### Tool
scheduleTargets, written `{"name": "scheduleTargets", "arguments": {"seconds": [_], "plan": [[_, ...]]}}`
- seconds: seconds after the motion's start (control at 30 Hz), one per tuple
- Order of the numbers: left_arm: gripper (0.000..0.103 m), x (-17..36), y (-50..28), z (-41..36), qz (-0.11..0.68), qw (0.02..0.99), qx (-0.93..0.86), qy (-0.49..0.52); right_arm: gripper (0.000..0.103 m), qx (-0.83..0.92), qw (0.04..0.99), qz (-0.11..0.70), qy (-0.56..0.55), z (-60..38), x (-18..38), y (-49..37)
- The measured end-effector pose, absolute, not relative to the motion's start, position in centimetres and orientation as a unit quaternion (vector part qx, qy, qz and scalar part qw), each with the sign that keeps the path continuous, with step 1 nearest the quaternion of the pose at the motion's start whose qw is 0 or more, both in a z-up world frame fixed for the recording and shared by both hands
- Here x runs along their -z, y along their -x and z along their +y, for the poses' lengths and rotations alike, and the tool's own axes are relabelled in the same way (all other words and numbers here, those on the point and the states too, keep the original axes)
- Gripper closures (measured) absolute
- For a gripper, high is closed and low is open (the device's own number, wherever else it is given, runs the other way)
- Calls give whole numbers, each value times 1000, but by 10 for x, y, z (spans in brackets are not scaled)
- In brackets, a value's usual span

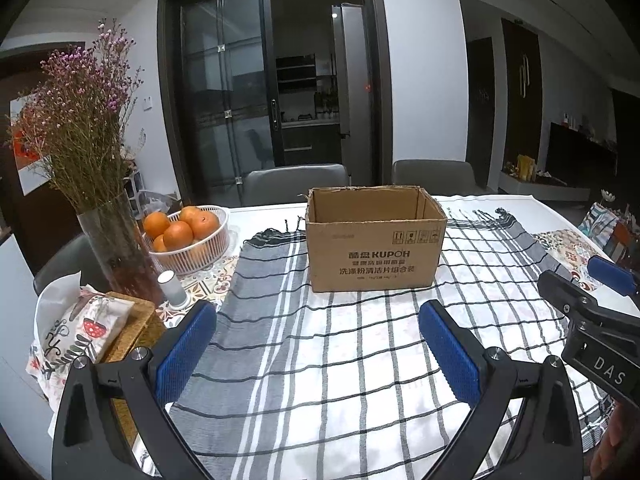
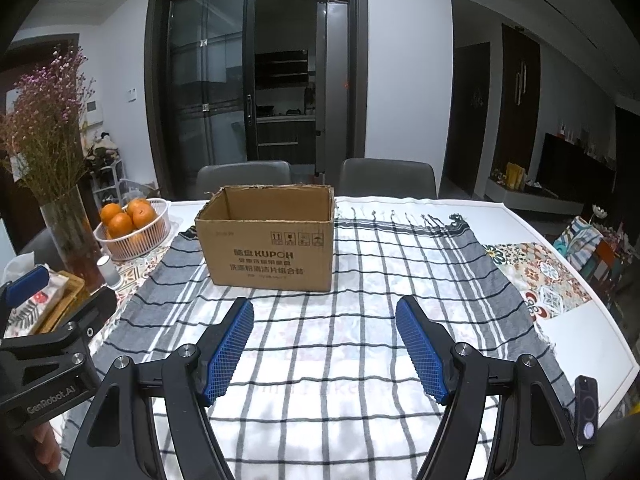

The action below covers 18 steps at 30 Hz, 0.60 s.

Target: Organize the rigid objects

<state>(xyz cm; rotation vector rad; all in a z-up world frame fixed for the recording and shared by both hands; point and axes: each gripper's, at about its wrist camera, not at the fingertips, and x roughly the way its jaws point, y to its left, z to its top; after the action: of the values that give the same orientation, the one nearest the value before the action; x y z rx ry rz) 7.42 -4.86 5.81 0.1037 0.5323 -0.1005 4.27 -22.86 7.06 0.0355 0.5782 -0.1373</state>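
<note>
At the far left a tall glass vase (image 1: 116, 240) of dried purple flowers stands beside a white basket (image 1: 192, 240) heaped with oranges, with a small white cylinder (image 1: 170, 288) just in front. The left tongs (image 1: 316, 344) hover over the checked cloth (image 1: 360, 360) with their blue pads spread wide and nothing between them. Ahead, mid-desk, sits the open cardboard box (image 1: 376, 248), upright and apparently empty, though its floor is hidden from here. The right tongs (image 2: 324, 344) hang alongside, likewise spread apart and holding nothing. At the right edge of the desk (image 2: 560, 220) lies a small dark device (image 2: 586, 408). No loose rigid objects show on the cloth, so the box seems the likely destination. The risks, as I judge them: a leftward reach could clip the vase and topple it, a snagged cloth could drag the light box, and the device near the edge could be knocked off.
</note>
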Motion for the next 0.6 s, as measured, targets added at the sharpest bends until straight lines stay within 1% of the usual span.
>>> {"name": "scheduleTargets", "arguments": {"seconds": [0.6], "plan": [[0,-62,-68,-50,256,964,53,-51,29,67,958,278,-22,-230,-74,-37]]}}
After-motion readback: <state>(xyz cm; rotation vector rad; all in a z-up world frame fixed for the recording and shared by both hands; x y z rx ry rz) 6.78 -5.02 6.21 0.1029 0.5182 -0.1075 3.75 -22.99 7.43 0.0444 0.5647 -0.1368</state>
